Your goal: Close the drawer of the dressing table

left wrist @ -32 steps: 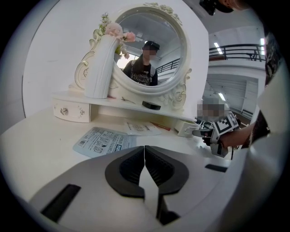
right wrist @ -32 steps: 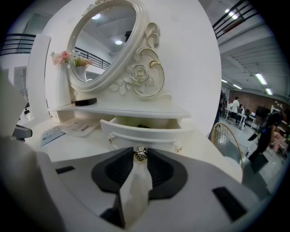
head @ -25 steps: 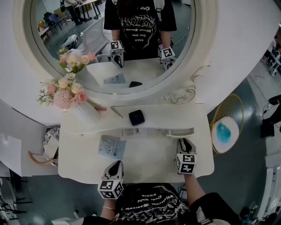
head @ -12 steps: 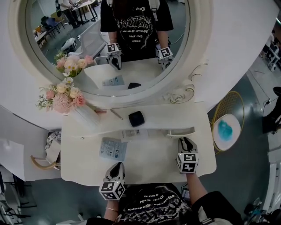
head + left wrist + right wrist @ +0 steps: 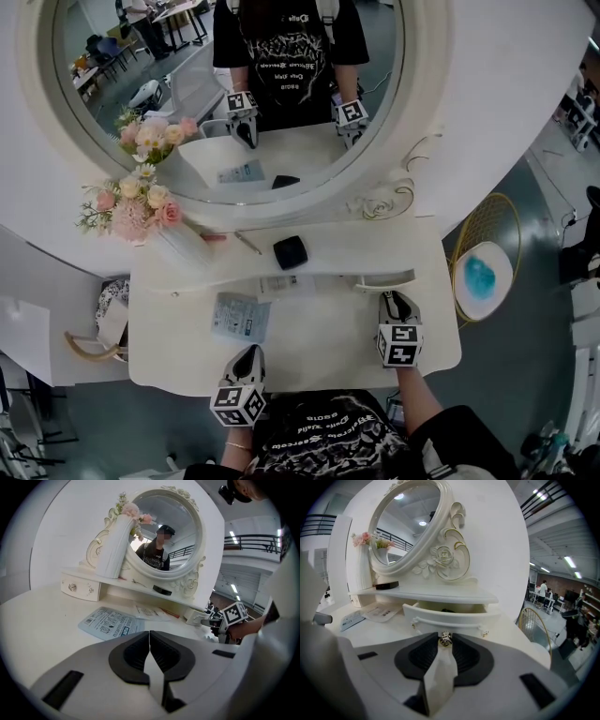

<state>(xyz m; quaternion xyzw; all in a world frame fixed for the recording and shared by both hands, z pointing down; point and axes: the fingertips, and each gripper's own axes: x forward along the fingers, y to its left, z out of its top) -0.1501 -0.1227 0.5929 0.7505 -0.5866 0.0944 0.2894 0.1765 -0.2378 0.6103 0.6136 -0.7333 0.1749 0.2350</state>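
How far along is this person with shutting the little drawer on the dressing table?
Done: the right gripper is clamped on the knob at the front of the drawer. In hand: that grip only, as the drawer stands pulled out from under the shelf, its inside showing. Left: pushing it fully in. The left gripper is shut and empty above the tabletop.

Pink flower bouquet (image 5: 131,204) in white vase (image 5: 183,242), far left; black compact (image 5: 290,252) right of it, pencil-like stick (image 5: 248,241) between; blue-printed sachet (image 5: 240,317) lying flat; blue object (image 5: 478,278) within gold-wire stand (image 5: 497,202), far right
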